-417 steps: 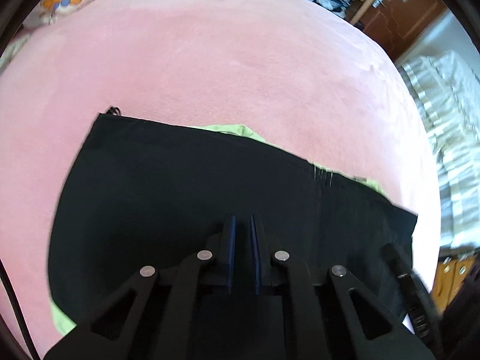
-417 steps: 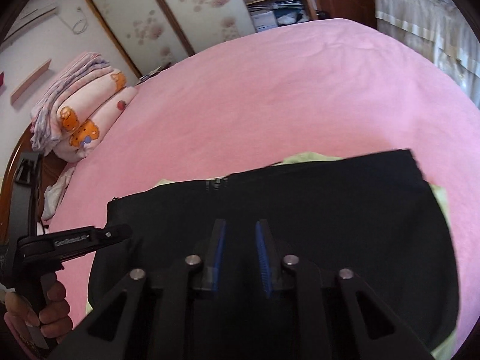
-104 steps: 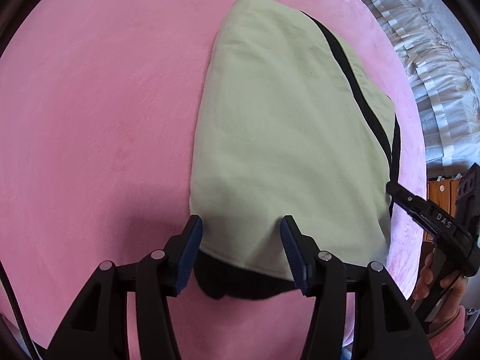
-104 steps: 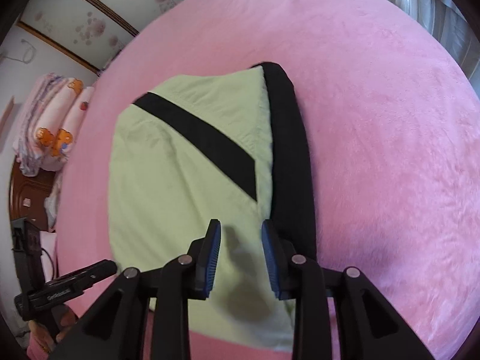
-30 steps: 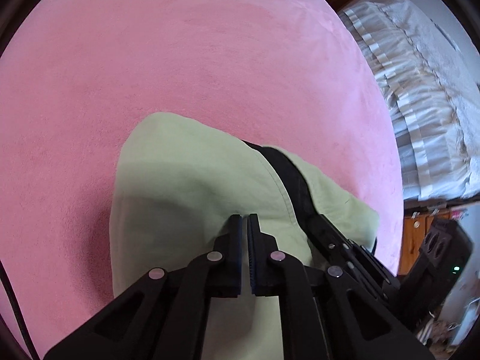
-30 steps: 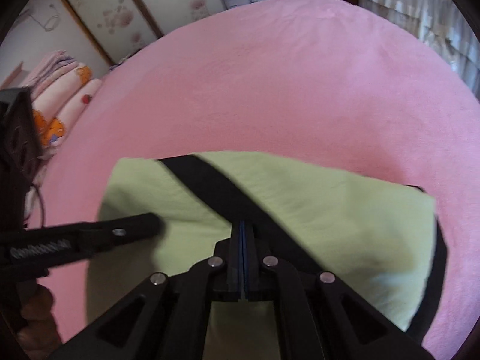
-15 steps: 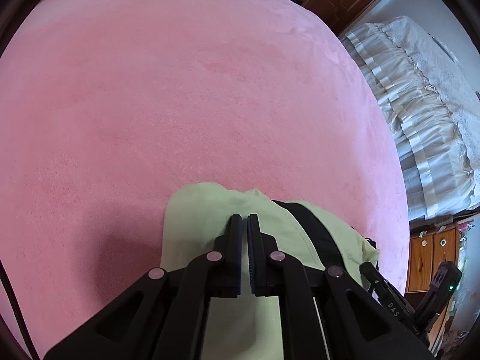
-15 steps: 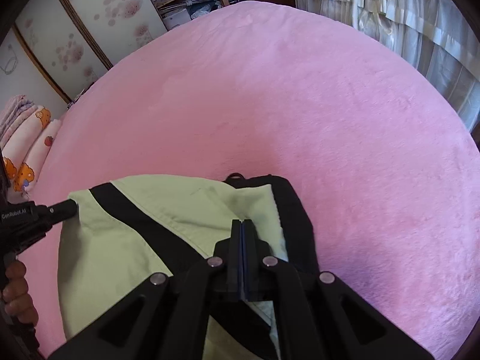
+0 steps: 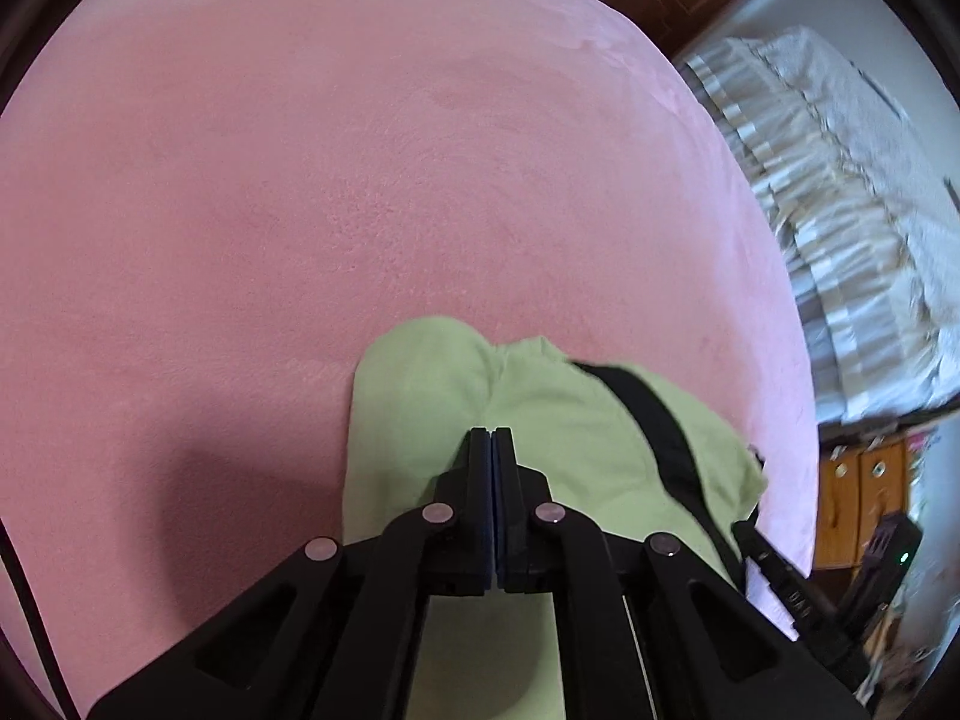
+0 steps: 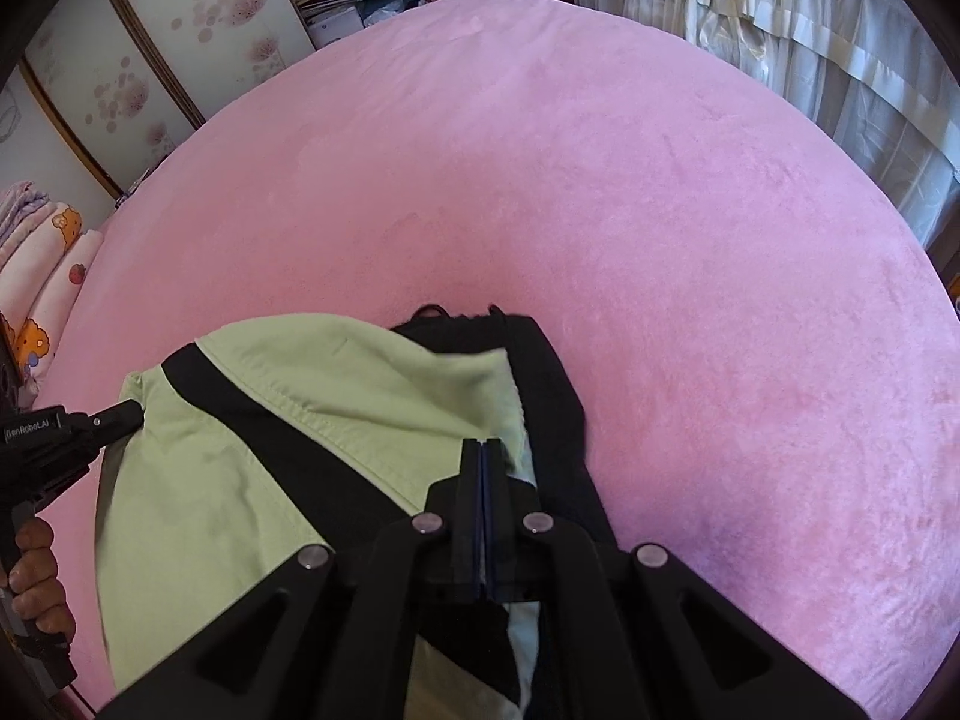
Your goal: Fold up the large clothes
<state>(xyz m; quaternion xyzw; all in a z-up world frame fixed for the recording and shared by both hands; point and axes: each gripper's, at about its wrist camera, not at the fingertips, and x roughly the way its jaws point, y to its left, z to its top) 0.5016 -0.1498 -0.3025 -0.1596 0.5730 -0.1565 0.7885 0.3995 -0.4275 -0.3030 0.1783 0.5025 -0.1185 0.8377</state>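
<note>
A light green garment with black panels [image 9: 420,396] lies partly folded on the pink bed [image 9: 300,180]. My left gripper [image 9: 492,438] is shut on the green cloth and holds a fold of it up off the bed. My right gripper [image 10: 482,447] is shut on the same garment [image 10: 336,384] at its green and black edge. The left gripper also shows at the left of the right wrist view [image 10: 120,417], pinching the garment's far corner. The right gripper's body shows at the lower right of the left wrist view [image 9: 780,576].
Stacked pink bedding [image 10: 42,258] sits at the bed's left end. White curtains [image 10: 810,30] hang to the right. A patterned wardrobe [image 10: 180,30] and a wooden cabinet [image 9: 864,498] stand past the bed's edges.
Both grippers stay shut on the garment and have carried its edge further across, so the visible cloth has shrunk toward me and more pink bed shows.
</note>
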